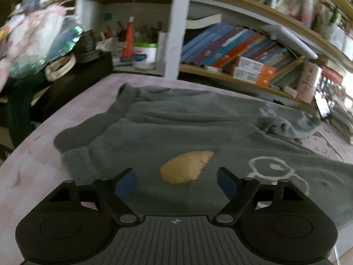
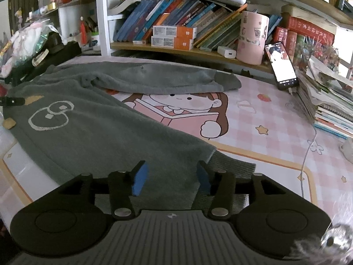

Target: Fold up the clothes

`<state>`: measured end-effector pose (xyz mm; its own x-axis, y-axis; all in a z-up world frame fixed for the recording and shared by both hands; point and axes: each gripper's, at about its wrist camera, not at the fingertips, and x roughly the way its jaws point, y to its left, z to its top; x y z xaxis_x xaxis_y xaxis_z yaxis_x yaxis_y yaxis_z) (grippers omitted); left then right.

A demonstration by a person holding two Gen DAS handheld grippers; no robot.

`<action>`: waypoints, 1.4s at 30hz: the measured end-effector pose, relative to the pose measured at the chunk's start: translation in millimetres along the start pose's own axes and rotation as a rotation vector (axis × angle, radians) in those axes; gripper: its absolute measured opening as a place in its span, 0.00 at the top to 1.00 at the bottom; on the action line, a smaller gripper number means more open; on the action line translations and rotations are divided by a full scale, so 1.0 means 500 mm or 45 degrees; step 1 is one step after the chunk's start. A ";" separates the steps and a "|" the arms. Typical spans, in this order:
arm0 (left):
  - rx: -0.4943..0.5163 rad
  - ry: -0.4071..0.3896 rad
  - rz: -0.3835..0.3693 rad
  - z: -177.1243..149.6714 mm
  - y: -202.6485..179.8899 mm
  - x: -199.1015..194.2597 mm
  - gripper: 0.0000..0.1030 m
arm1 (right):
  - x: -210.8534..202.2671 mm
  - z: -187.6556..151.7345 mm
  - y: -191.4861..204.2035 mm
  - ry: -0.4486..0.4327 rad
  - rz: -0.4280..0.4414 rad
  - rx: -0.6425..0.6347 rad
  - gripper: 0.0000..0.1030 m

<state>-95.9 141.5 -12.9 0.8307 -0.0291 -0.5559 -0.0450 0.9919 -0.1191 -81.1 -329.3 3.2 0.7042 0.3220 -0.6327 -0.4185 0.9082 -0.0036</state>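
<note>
A grey-green sweater point(image 1: 187, 130) lies spread on the pink checked table mat point(image 1: 24, 172), with a tan patch point(image 1: 186, 166) and a white outline print point(image 1: 272, 169) on it. My left gripper point(image 1: 176, 184) hovers over its near part, jaws wide apart, nothing between the blue pads point(image 1: 124, 185). In the right wrist view the same sweater point(image 2: 106, 132) runs from the left to the front, one sleeve point(image 2: 158, 79) stretched across the back. My right gripper point(image 2: 171, 180) is open over the ribbed hem point(image 2: 229, 167), pads not pressing the cloth.
Bookshelves point(image 2: 176, 22) with leaning books stand behind the table. A pink cup point(image 2: 252, 39) and a lit phone point(image 2: 282, 66) sit at the back right, beside a stack of books and papers point(image 2: 331, 101). Bags and a dark box point(image 1: 66, 75) crowd the left. The mat's cartoon girl point(image 2: 187, 112) is uncovered.
</note>
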 end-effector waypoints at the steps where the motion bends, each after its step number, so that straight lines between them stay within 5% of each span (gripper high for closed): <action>1: 0.022 -0.006 -0.004 -0.001 -0.009 -0.002 0.13 | 0.000 0.000 0.002 -0.002 0.001 -0.001 0.50; 16: 0.142 -0.017 -0.017 -0.002 -0.060 -0.003 0.07 | 0.002 -0.002 0.009 -0.014 0.008 0.000 0.37; 42: 0.172 -0.020 -0.014 -0.011 -0.070 0.009 0.02 | 0.046 0.004 0.026 -0.032 0.096 0.076 0.35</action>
<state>-93.8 105.8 -15.7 0.8395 -0.0388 -0.5419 0.0384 0.9992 -0.0122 -69.2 -309.8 -9.6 0.6868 0.3960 -0.6095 -0.4364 0.8952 0.0899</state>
